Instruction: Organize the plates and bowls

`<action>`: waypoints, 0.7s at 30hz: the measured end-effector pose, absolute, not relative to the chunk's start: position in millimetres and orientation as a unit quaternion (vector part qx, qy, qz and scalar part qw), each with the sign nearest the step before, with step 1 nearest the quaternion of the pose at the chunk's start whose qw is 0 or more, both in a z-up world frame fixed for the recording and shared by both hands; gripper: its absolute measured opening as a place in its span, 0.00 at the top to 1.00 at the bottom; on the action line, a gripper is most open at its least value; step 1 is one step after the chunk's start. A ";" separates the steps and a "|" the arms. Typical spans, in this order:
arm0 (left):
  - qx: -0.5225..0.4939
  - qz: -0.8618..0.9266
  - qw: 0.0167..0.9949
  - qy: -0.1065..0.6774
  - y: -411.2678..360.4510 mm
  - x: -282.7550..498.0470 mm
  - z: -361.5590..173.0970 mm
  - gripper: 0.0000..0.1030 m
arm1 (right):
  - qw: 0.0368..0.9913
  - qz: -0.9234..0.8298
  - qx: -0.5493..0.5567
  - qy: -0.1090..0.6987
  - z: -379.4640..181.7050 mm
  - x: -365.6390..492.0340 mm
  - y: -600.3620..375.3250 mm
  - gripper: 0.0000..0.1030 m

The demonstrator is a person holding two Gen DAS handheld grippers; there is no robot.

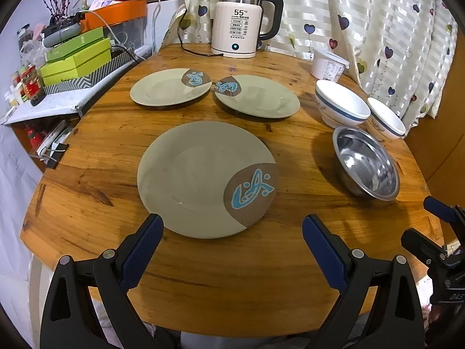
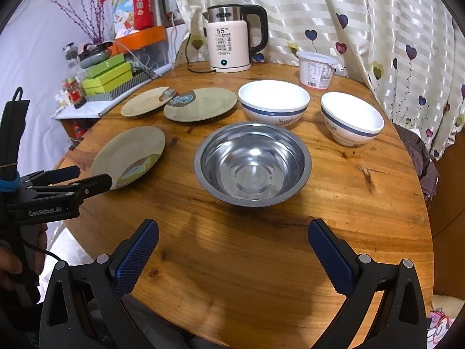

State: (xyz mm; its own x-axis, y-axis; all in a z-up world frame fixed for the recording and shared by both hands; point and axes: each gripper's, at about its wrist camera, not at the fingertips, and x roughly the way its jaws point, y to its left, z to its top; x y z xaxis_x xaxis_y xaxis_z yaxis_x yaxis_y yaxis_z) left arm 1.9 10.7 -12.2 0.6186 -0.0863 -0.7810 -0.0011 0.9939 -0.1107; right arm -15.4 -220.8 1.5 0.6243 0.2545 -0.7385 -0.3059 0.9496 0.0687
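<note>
Three grey-green plates with brown and blue patches lie on the round wooden table [image 1: 203, 276]: a near plate [image 1: 203, 179], a far left plate [image 1: 168, 87] and a far right plate [image 1: 258, 96]. My left gripper [image 1: 232, 229] is open just short of the near plate's front rim, holding nothing. A steel bowl [image 2: 252, 163] sits in front of my right gripper [image 2: 232, 235], which is open and empty. Behind it stand a wide white bowl [image 2: 273, 100] and a smaller white bowl [image 2: 350, 117], both blue-banded. The left gripper [image 2: 84, 179] also shows beside the near plate [image 2: 128, 154].
An electric kettle [image 1: 244, 20] with its cord stands at the table's back, a white lidded tub [image 2: 315, 69] next to it. A cluttered shelf with green boxes [image 1: 75, 55] lies to the left. A heart-patterned curtain [image 2: 377, 29] hangs behind. A hand [image 2: 11, 264] holds the left gripper's handle.
</note>
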 end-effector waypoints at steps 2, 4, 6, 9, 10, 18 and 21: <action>-0.052 -0.027 0.898 0.435 10.6 2.0 -12.0 0.06 | 0.900 0.155 -0.031 0.405 1.5 -15.3 -220.7 0.00; -0.051 -0.028 0.899 0.434 10.1 1.9 -11.4 0.06 | 0.900 0.155 -0.031 0.405 1.4 -15.3 -220.6 0.00; -0.049 -0.028 0.900 0.432 9.8 1.5 -10.4 0.06 | 0.900 0.155 -0.031 0.406 1.5 -14.9 -220.8 0.00; -0.049 -0.031 0.901 0.431 8.7 1.9 -9.5 0.06 | 0.900 0.155 -0.032 0.405 1.6 -14.8 -220.5 0.00; -0.048 -0.032 0.901 0.430 7.6 1.6 -9.2 0.06 | 0.900 0.155 -0.031 0.405 1.7 -14.7 -220.5 0.00; -0.042 -0.028 0.903 0.427 6.4 0.5 -7.4 0.06 | 0.899 0.156 -0.030 0.407 1.2 -13.9 -220.7 0.00; -0.042 -0.028 0.903 0.427 6.6 0.4 -7.3 0.06 | 0.899 0.156 -0.030 0.407 1.5 -14.1 -220.6 0.00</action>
